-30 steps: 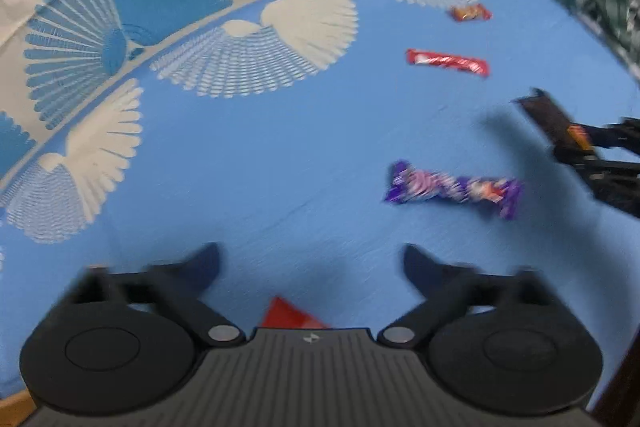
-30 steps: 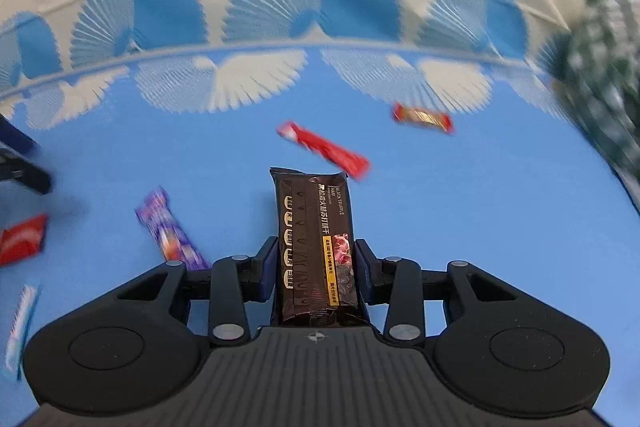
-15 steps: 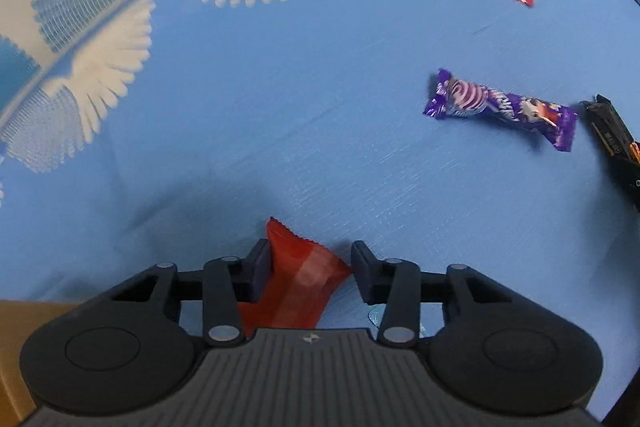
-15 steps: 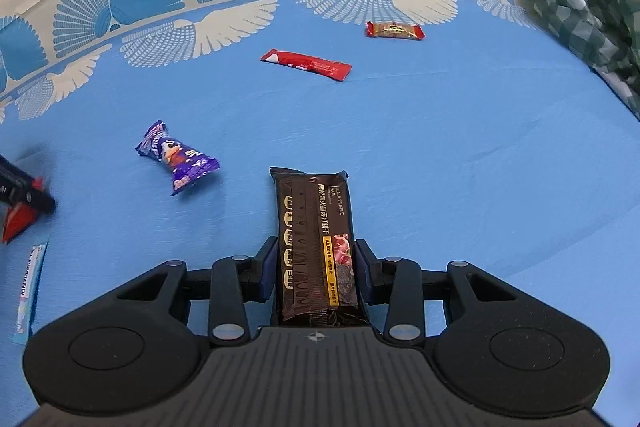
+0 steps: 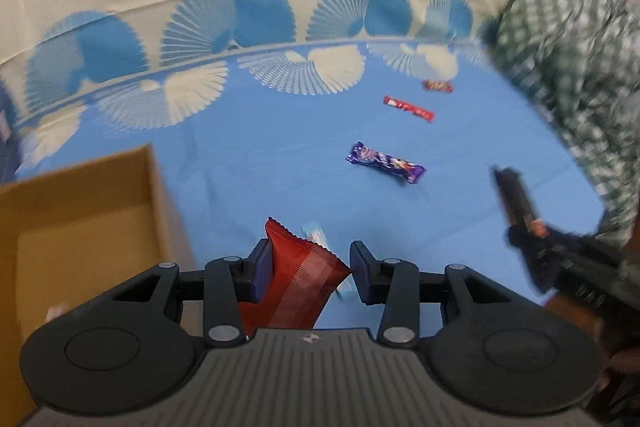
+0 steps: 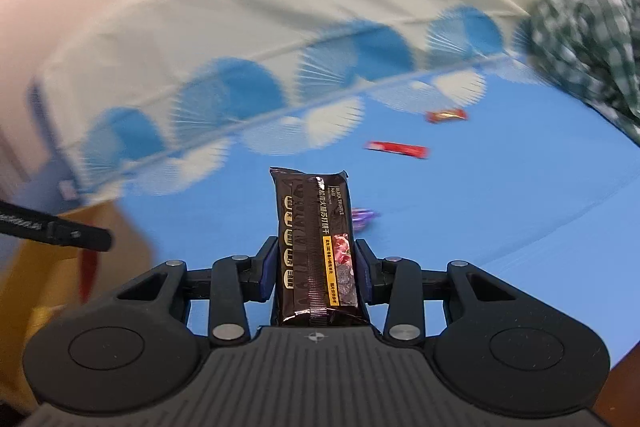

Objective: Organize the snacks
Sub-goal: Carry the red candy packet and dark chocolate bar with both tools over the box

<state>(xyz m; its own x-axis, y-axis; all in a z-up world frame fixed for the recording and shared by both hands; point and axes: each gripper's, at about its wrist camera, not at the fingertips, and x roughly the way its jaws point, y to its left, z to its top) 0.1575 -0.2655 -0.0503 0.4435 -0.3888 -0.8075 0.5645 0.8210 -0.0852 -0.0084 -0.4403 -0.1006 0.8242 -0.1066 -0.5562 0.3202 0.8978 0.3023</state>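
My left gripper (image 5: 309, 267) is shut on a red snack packet (image 5: 298, 279) and holds it above the blue cloth, right of an open cardboard box (image 5: 80, 227). My right gripper (image 6: 316, 267) is shut on a dark brown biscuit pack (image 6: 316, 247); it shows in the left wrist view (image 5: 516, 203) at the right. On the cloth lie a purple candy bar (image 5: 384, 163), a long red bar (image 5: 408, 108), a small red-orange candy (image 5: 438, 85) and a white-blue stick (image 5: 316, 235) under the red packet. The box (image 6: 52, 267) is at the left in the right wrist view.
The blue bedsheet (image 5: 260, 155) has a fan-pattern border and a cream edge at the back. A green checked cloth (image 5: 580, 67) is heaped at the right. The left gripper's arm (image 6: 52, 227) crosses the right wrist view over the box.
My left gripper has closed on the red packet, lifted it and brought the box into view. My right gripper, still holding the biscuit pack, has risen and swung left toward the box.
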